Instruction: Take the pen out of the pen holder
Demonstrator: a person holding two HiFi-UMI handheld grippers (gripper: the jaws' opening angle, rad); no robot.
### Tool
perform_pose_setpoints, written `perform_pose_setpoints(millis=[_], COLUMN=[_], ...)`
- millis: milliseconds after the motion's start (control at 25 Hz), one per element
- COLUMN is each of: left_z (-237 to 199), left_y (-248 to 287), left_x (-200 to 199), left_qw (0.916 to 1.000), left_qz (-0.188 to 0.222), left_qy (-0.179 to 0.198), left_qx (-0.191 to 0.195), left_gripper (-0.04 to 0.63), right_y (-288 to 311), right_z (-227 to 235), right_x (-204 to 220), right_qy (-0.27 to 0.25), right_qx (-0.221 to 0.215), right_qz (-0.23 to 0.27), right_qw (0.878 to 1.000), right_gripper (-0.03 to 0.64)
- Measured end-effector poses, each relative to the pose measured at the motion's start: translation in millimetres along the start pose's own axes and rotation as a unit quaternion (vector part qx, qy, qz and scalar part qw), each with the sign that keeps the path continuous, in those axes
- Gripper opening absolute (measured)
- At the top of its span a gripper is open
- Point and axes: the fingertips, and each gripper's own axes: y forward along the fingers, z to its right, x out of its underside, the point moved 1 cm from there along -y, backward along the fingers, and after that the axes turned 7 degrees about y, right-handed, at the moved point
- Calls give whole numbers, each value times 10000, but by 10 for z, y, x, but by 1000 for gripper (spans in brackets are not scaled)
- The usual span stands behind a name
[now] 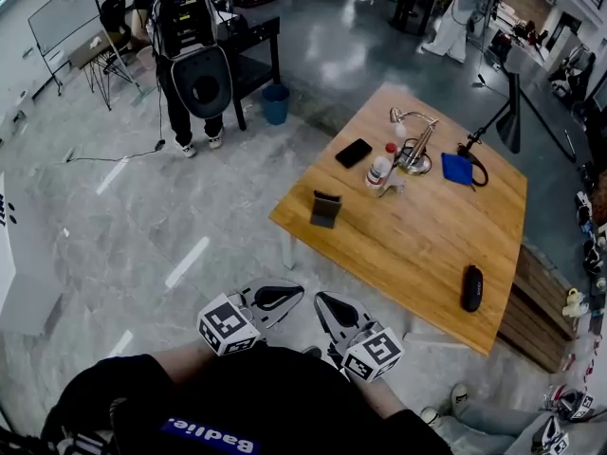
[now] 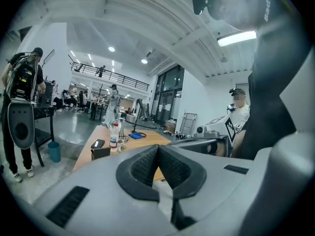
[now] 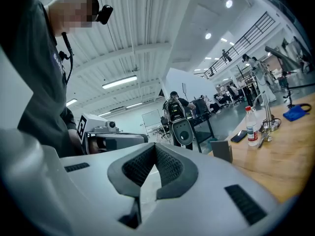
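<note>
A dark grey pen holder (image 1: 325,209) stands near the left edge of the wooden table (image 1: 417,245); I cannot make out a pen in it. It also shows small in the left gripper view, pen holder (image 2: 100,152), and in the right gripper view, pen holder (image 3: 222,150). Both grippers are held close to my body, over the floor and short of the table. The left gripper (image 1: 292,293) is shut with nothing in it, its pads (image 2: 147,167) pressed together. The right gripper (image 1: 323,301) is likewise shut and empty, its pads (image 3: 170,167) meeting.
On the table are a black phone (image 1: 353,153), a plastic bottle (image 1: 379,169), a desk lamp (image 1: 413,140), a blue item (image 1: 457,169) and a black case (image 1: 471,288). A person with a backpack (image 1: 194,45) stands by a black bench, near a blue bin (image 1: 276,103).
</note>
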Motion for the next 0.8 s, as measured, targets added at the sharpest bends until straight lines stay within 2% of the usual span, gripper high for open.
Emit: perform_pose_setpoints(millis=[200,360,520,800], left_z=[-184,-491,-843,-1489], left_y=[63,165,275,446], left_x=[-24,-35,10,-9], left_qw=[9992,9990,9996,9995], left_qz=[52,24,18,57], left_qy=[-44,32,50,120], left_qx=[-382,-443,-259,275], left_gripper=[9,9,9,9], right_y=[-37,113,381,896], right_z=[153,336,530,915], right_x=[2,-88,-132,-393], right_qy=[26,25,64,79], right_qx=[-70,-14,154,776], right_qz=[-130,-191,-250,-108], right_qw=[9999,9998,9996,9969], right_gripper=[3,3,3,3])
